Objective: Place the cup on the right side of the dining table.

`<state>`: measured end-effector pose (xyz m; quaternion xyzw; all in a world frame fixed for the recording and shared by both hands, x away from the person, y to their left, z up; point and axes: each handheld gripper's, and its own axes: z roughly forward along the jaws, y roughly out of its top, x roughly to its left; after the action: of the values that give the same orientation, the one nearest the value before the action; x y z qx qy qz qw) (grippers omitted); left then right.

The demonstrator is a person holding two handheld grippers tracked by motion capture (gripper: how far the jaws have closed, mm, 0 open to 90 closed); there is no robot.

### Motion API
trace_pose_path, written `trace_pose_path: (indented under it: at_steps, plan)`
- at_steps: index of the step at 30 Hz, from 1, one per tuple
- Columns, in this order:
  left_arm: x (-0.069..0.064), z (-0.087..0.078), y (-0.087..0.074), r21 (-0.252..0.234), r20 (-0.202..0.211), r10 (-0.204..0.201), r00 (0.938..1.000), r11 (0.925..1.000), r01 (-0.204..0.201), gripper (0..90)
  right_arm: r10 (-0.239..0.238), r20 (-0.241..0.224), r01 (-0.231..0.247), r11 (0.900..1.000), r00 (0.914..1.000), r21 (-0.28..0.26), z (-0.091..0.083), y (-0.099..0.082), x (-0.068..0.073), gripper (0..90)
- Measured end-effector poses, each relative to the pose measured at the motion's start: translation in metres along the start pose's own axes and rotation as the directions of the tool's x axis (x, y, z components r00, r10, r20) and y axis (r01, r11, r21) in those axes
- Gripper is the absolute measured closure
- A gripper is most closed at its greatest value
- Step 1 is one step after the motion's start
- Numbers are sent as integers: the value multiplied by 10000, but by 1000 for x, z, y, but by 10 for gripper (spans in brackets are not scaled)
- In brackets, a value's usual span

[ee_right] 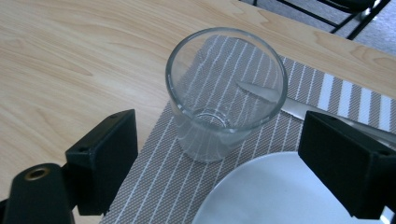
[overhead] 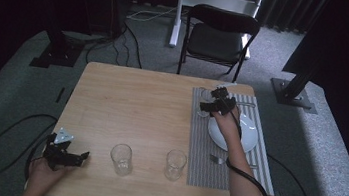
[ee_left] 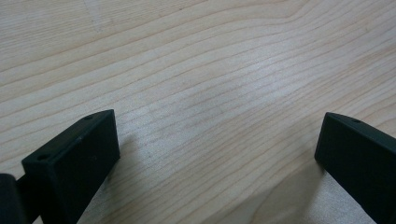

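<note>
Though clear and unlabelled, glass [ee_right: 226, 108] stands upright on placemat [ee_right: 187, 186].

Clear glossy glass [ee_right: 226, 100] on woven striped placemat [ee_right: 168, 186], matt pale wood table [ee_right: 70, 56]

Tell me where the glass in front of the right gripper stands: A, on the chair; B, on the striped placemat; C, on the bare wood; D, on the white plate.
B: the glass stands upright on a corner of the striped placemat, beside the white plate, with the right gripper open in front of it.
</note>
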<state>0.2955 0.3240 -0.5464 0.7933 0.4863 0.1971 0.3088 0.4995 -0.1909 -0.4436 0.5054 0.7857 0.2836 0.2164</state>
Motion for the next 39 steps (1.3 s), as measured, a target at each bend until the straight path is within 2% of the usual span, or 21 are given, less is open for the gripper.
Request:
trace_pose_path:
  at_steps: [1,5,10,16,17,19,20,26,30,34,35,39]
  plan:
    - [0,0,0,0,0,0,10000,10000,0,2,51,-118,-51,10000,9999,-38,-1,-2,-1,118]
    - [0,0,0,1,1,-1,10000,10000,1,1,53,-63,-54,10000,10000,-49,-7,-13,-2,118]
    - [0,0,0,1,-1,0,10000,10000,0,1,203,-234,-207,9996,9995,-179,-12,-23,-3,118]
    - [0,0,0,1,0,1,10000,10000,-1,2,482,-330,-500,9972,9983,-562,-21,-40,-2,118]
    - [0,0,0,1,0,1,10000,10000,-1,2,640,-363,-665,9951,9973,-727,-25,-47,-2,118]
    - [0,0,0,1,0,0,10000,10000,0,1,709,-439,-742,9942,9965,-776,-27,-49,-2,118]
    - [0,0,0,-1,1,-1,10000,10000,1,2,749,-489,-794,9921,9960,-972,-31,-55,-2,118]
    - [0,0,0,-1,1,-3,10000,10000,3,2,568,-415,-613,9912,9975,-1171,-40,-73,3,118]
    - [0,0,0,1,1,-1,10000,10000,1,2,830,-587,-909,9845,9948,-1499,-47,-84,1,118]
    - [0,0,0,0,0,-2,10000,10000,2,2,799,-638,-897,9814,9948,-1697,-53,-94,3,118]
    - [0,0,0,7,-24,-12,10000,10000,12,1,738,-524,-821,9807,9959,-1775,-55,-100,4,118]
    - [0,0,0,6,-20,-20,10000,10000,20,2,653,-531,-737,9814,9965,-1771,-57,-107,7,118]
